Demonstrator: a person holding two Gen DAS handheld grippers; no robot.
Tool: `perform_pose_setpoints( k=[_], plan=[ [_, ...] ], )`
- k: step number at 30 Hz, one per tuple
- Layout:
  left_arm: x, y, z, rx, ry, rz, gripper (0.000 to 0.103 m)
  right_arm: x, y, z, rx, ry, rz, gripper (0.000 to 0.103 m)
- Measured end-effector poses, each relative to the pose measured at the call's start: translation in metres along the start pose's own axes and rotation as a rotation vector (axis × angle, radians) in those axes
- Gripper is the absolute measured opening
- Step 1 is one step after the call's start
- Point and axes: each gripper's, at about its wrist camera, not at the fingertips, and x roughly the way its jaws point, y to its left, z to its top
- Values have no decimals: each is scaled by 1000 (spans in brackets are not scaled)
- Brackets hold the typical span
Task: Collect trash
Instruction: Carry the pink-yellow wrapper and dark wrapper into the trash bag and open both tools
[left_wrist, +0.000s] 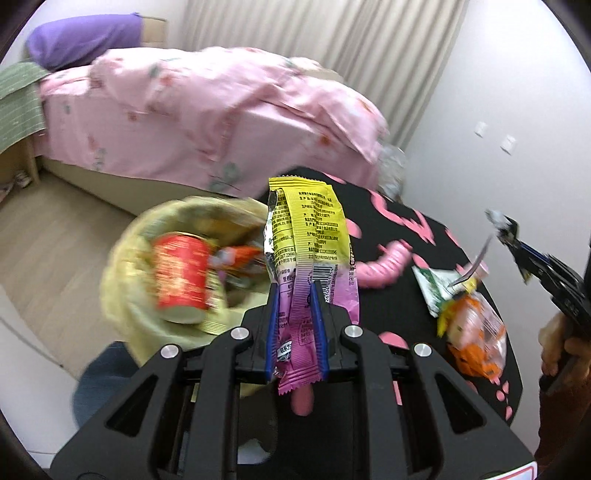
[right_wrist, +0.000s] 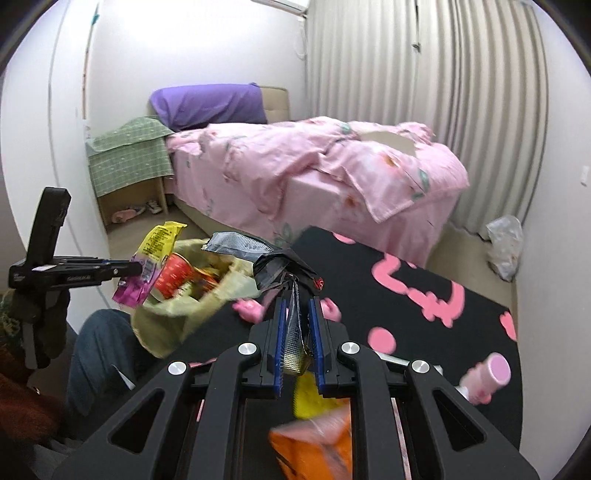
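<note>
Left claw (left_wrist: 296, 295) clamped narrow on a yellow-and-magenta crinkled foil snack wrapper (left_wrist: 308, 236), which stands up from the blue pads; in the right wrist view the wrapper hangs at the near rim of the pale yellow-green plastic trash bag (right_wrist: 207, 291). Right claw (right_wrist: 297, 306) also narrow, pinching a silver-and-black crumpled foil wrapper (right_wrist: 280, 266) over the left edge of the round black surface with pink shapes (right_wrist: 424, 295). The bag sits open just off that left edge, a red printed can (left_wrist: 181, 275) and other packets already inside. Still on the surface, toward its right edge: an orange-and-clear plastic snack bag (left_wrist: 476, 336) and a green-and-white torn packet (left_wrist: 432, 288) beside it. A pink cylindrical bottle (right_wrist: 487, 376) lies at the right edge; whether it counts as trash, cannot tell. Step in hand, as judged: carrying two wrappers to the bag, both loads secured, neither dropped yet. Next move calls for bringing each claw fully over the bag mouth, left one first since it is nearer, then parting the pads so the foil falls inside rather than onto the rim or the floor. Light foil may cling to a pad.
</note>
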Motion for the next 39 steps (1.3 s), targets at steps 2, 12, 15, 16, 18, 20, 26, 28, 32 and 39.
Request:
perform_pose_setpoints(
  k=[2, 12, 15, 16, 18, 20, 26, 28, 32, 39],
  plan=[
    [-8, 16, 3, -24, -22, 33, 16, 2, 10, 8, -19, -11, 19, 14],
    [24, 86, -1, -100, 76, 190, 16, 41, 47, 30, -65, 28, 116, 14],
    [56, 90, 3, -86, 136, 188, 16, 51, 50, 32, -66, 40, 124, 14],
    [66, 89, 5, -74, 154, 182, 16, 53, 51, 32, -69, 44, 123, 14],
    [92, 84, 8, -40, 205, 173, 16, 59, 50, 33, -72, 53, 119, 14],
    [115, 76, 8, 4, 246, 183, 16, 66, 49, 34, -74, 64, 118, 14],
    [133, 74, 1, 27, 272, 182, 15, 109, 51, 44, -93, 118, 160, 14],
    [133, 80, -4, 16, 279, 193, 14, 125, 56, 49, -100, 129, 183, 14],
    [123, 91, -12, -24, 270, 183, 14, 173, 69, 64, -83, 162, 244, 14],
    [107, 95, -16, -58, 229, 161, 14, 258, 95, 68, -111, 289, 322, 14]
  ],
)
